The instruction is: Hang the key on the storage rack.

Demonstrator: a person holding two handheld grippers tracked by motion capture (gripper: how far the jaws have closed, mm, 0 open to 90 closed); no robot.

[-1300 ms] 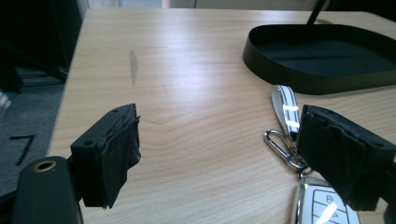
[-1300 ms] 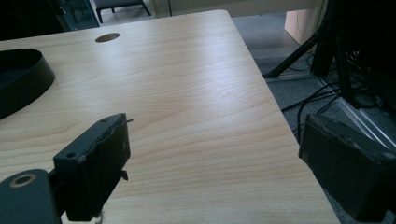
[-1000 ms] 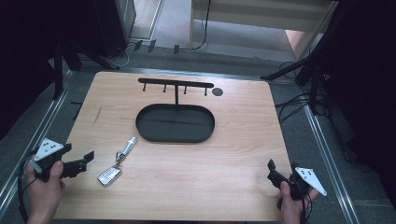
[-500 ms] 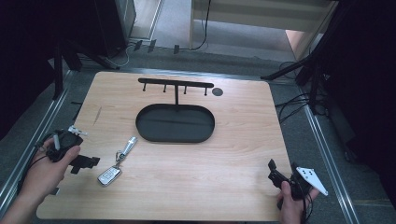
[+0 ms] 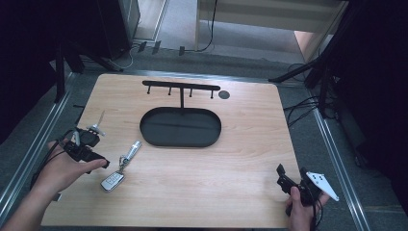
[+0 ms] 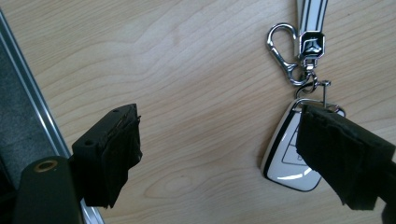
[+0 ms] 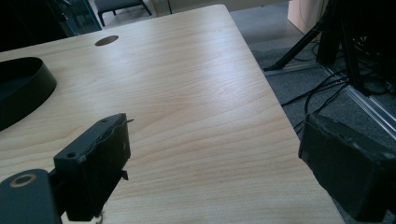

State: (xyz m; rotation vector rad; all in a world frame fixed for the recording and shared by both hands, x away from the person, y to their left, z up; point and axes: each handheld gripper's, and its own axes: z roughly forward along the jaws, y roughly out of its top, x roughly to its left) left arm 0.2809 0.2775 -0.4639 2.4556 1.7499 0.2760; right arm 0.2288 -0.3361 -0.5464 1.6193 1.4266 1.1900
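Here, spread left gripper (image 5: 98, 161) beside car key (image 5: 112, 181) near table (image 5: 250, 144) edge; right gripper (image 5: 284, 177) spread.

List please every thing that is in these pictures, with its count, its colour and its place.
table: one, light wood, under everything.
tray: one, black, oval, middle of the table toward the far side.
hook rack: one, black bar with small pegs, on a post rising from the far part of the tray.
round hole: one, dark, in the table near the right end of the rack.
car key: one, white and black, flat on the table at the near left.
key strap: one, silvery, with a metal clip, joined to the key.
left gripper: one, black, jaws open, just left of the key.
right gripper: one, black, jaws open, near right corner of the table.
hands: two, one on each gripper.
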